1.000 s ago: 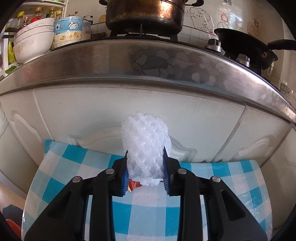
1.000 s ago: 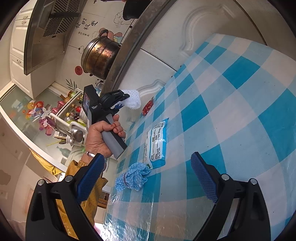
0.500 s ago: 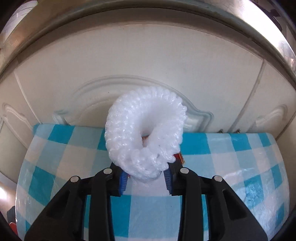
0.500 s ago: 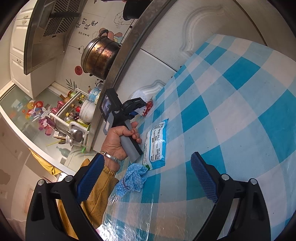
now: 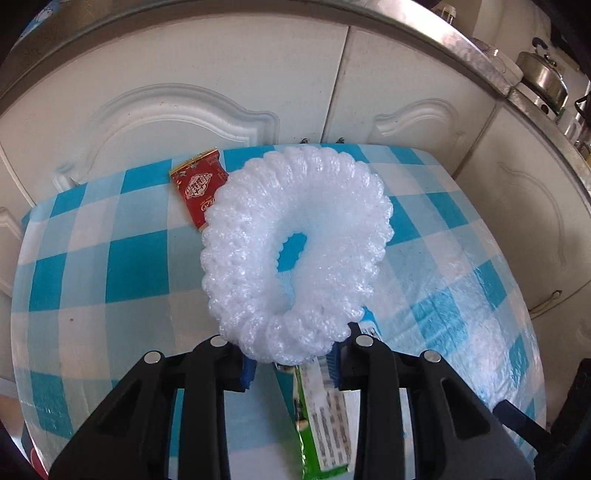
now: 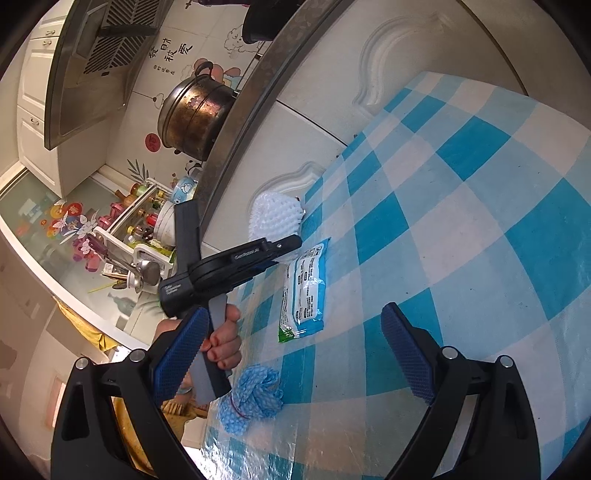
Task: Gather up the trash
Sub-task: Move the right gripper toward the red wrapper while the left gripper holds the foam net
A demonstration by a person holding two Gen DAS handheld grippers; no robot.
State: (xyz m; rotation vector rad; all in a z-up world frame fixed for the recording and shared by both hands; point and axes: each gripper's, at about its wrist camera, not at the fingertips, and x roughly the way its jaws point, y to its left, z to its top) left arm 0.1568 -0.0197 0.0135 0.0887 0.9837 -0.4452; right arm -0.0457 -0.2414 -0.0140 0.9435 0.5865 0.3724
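My left gripper (image 5: pixel 290 363) is shut on the near rim of a white foam net ring (image 5: pixel 295 254) and holds it above the blue-checked table (image 5: pixel 122 266). The ring also shows in the right wrist view (image 6: pixel 275 216), beyond the left gripper (image 6: pixel 291 245). A red snack wrapper (image 5: pixel 199 186) lies on the table near the far edge, partly behind the ring. A blue and green wipes packet (image 6: pixel 304 291) lies under the left gripper; it also shows in the left wrist view (image 5: pixel 325 413). My right gripper (image 6: pixel 295 356) is open and empty above the table.
A crumpled blue net cloth (image 6: pixel 251 397) lies near the table's left edge. White cabinet doors (image 5: pixel 207 96) and a steel counter edge (image 5: pixel 443 33) stand right behind the table. A large metal pot (image 6: pixel 194 114) sits on the counter.
My left gripper has tilted down and moved back over the table with the foam ring. The red wrapper is now uncovered and the wipes packet lies beneath it. My right gripper has stayed put.
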